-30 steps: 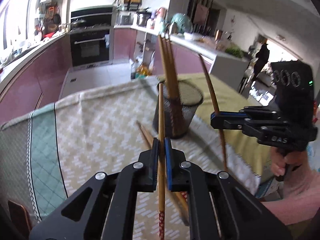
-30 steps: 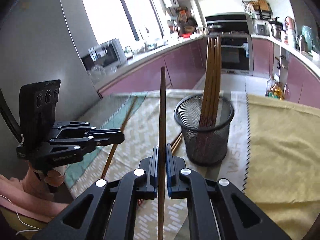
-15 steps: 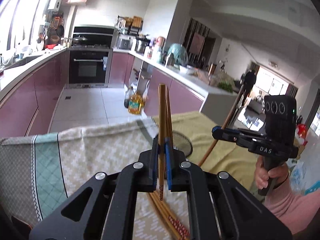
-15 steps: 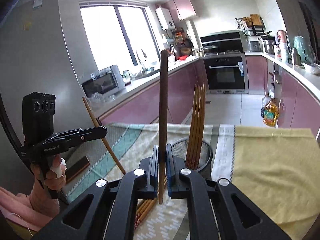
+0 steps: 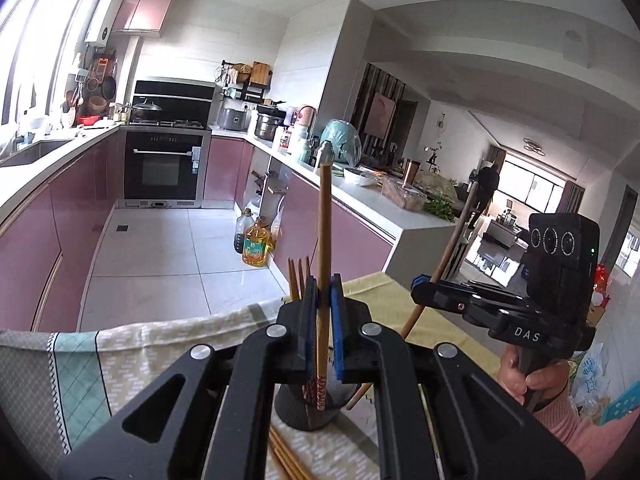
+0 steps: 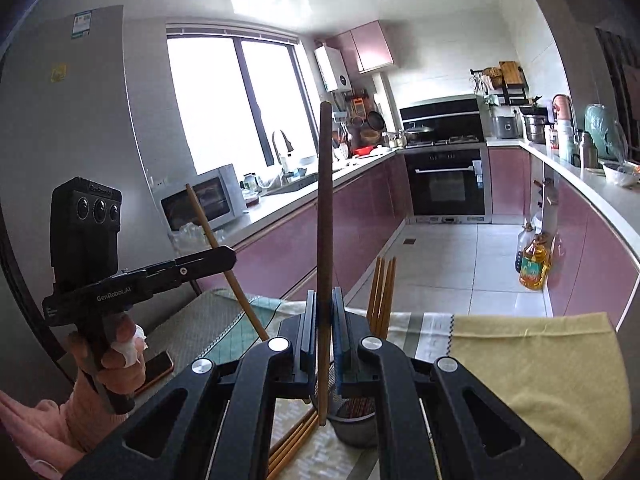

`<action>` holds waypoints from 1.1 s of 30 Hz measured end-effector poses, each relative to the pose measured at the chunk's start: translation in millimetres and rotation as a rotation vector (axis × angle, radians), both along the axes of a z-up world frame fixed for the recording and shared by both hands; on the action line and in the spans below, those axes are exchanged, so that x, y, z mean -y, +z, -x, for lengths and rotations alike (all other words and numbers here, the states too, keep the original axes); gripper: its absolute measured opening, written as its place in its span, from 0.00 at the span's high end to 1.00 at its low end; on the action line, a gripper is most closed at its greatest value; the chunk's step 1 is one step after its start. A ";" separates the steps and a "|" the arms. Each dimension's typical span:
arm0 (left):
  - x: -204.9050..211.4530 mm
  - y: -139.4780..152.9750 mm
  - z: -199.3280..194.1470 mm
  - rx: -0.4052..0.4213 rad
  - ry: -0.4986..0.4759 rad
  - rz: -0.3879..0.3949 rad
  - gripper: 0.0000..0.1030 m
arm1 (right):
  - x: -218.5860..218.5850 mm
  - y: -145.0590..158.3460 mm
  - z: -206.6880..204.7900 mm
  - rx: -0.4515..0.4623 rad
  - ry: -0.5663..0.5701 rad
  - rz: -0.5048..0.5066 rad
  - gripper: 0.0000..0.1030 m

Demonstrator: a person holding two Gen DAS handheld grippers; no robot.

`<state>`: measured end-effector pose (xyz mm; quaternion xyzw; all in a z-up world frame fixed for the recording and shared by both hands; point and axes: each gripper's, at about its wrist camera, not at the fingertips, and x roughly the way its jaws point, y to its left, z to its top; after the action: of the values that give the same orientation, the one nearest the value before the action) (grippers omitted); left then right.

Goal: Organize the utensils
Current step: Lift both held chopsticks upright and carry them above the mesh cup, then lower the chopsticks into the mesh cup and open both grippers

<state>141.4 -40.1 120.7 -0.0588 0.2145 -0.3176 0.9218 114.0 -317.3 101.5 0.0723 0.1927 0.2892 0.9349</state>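
1. The left tool [image 5: 323,312] is clenched on 1 pale chopstick [image 5: 324,232], which stands almost upright, its patterned end [image 5: 321,394] hanging over the mesh holder [image 5: 304,408] at 6 o'clock in the left wrist view.
2. The right tool [image 6: 325,320] is clenched on 1 dark chopstick [image 6: 325,208], also near upright, its lower tip beside the holder's rim [image 6: 354,420].
3. Loose chopsticks [image 6: 294,446] lie on the patterned tablecloth [image 5: 140,340] at 7 o'clock of the holder in the right wrist view.
4. A bundle of chopsticks [image 6: 383,292] stands in the holder, tips showing at 1 o'clock of the right tool.
5. A phone [image 6: 158,368] lies on the table at 8 o'clock.
6. An oil bottle [image 5: 256,244] stands on the kitchen floor at 11 o'clock in the left wrist view, the oven [image 5: 162,168] farther off.
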 end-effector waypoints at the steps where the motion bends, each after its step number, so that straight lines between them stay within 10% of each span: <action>1: 2.7 0.4 -2.8 0.000 -0.001 0.000 0.93 | 0.9 1.0 -3.6 0.001 -0.003 -0.001 0.94; 21: 46.6 -60.9 -42.5 -0.157 -0.033 -0.236 0.93 | -14.3 -52.4 -55.0 -0.226 -0.010 0.108 0.94; 33: 52.3 -81.9 -83.7 -0.241 -0.015 -0.244 0.92 | -16.4 -72.9 -82.5 -0.311 -0.031 0.108 0.93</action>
<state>225.0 -92.4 38.8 0.0175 0.3609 -0.2869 0.8872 196.6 -301.0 28.6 0.0687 0.3491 0.2494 0.9007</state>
